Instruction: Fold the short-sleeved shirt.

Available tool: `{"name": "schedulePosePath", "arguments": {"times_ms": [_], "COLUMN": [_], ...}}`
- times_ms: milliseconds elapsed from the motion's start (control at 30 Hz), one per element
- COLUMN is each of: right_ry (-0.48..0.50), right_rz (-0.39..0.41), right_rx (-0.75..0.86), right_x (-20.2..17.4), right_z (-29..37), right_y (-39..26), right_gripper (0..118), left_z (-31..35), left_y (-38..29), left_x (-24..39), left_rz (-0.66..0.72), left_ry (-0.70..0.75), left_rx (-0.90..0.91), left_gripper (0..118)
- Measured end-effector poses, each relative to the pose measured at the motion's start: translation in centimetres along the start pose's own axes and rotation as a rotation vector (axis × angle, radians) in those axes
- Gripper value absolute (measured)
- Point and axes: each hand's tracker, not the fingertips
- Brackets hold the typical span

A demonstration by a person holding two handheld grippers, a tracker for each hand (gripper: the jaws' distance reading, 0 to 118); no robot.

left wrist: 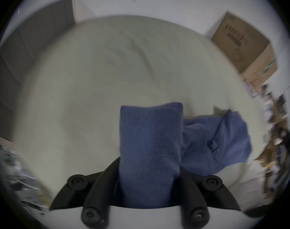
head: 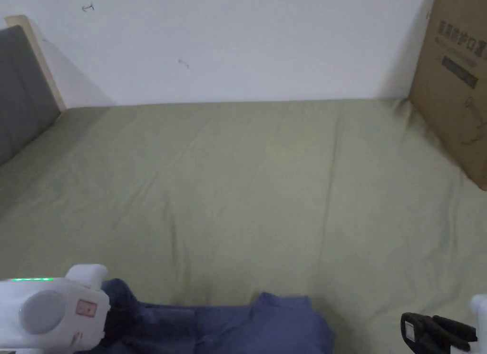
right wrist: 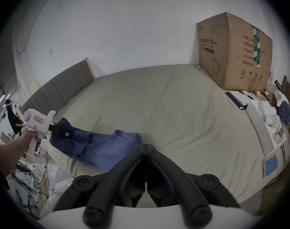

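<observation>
Shirt still bunched at the bed's near edge, folding not yet begun

Shirt (head: 247, 324) in blue lies crumpled at the near edge of the bed (head: 247, 188), with one end lifted off the sheet. The left tongs (right wrist: 58, 131) are clamped on that lifted end: in the left gripper view a thick band of blue cloth (left wrist: 149, 150) runs up between the two jaws, and in the right gripper view the cloth hangs from them and trails down to the heap on the bed. The right tongs (right wrist: 146, 145) hold nothing; their jaws meet tip to tip, just beside the heap's right end and above the sheet.

By my reading the task is at its very start. No fold is made, no sleeve or hem is laid flat, and the garment has yet to be spread out on the wide bare sheet beyond it. All of the folding remains.

Much is hard to judge. The head view cuts off the lower part of the shirt and most of both tools, so the shirt's full outline is lost. Which part of the garment the left tongs grip, collar, sleeve or hem, I cannot tell. The left gripper view is blurred. Farther off on the bed, at its back right corner against the wall, stands a cardboard box (head: 452, 83), and a grey headboard (head: 21, 88) closes the bed's left side.
</observation>
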Motion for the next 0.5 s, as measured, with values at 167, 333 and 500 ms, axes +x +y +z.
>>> {"name": "schedulePosePath", "arguments": {"times_ms": [167, 333, 500], "right_ry": [-0.004, -0.032, -0.071], "right_rz": [-0.036, -0.095, -0.168], "right_rx": [0.009, 0.043, 0.064], "right_x": [2.1, 4.4, 6.3], "right_z": [1.6, 3.4, 4.3], "right_y": [-1.2, -1.8, -1.5], "right_gripper": [0, 0, 0], "left_z": [1.2, -2.8, -7.2], "left_y": [1.0, 2.6, 3.3], "left_x": [5.8, 13.7, 18.7], "left_rz": [0.014, 0.173, 0.277], "left_ry": [-0.168, -0.467, -0.636], "left_rx": [-0.026, -0.187, -0.240], "left_gripper": [8, 10, 86]}}
